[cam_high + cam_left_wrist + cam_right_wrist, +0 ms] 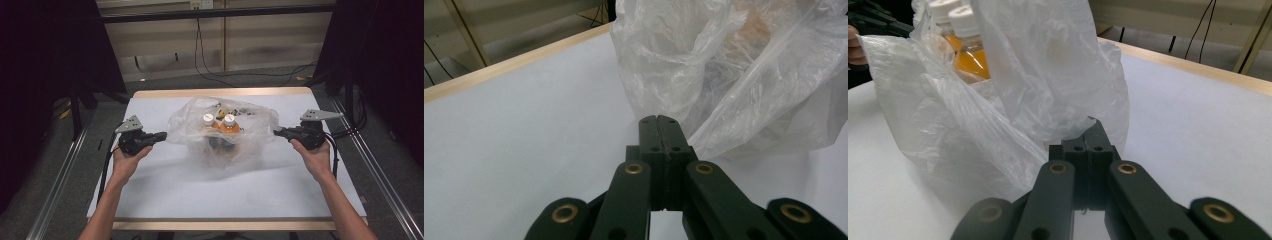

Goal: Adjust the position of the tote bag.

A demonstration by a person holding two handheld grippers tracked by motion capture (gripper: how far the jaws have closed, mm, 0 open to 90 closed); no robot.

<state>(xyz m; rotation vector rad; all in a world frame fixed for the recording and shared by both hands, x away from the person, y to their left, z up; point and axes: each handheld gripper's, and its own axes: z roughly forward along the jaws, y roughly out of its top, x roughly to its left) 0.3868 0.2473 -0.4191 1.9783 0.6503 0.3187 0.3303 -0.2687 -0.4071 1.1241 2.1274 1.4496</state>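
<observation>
A white tabletop with wooden edging is set on grey carpet, cables trailing beyond its far edge. A clear plastic bag holding two orange bottles is placed mid-table, nearer the far edge. The left gripper and right gripper are closed, each pinching bag film. The near half is bare.

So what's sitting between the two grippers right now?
In the high view, a clear plastic bag spans the gap between the left gripper and the right gripper, with two white-capped orange bottles upright inside.
</observation>
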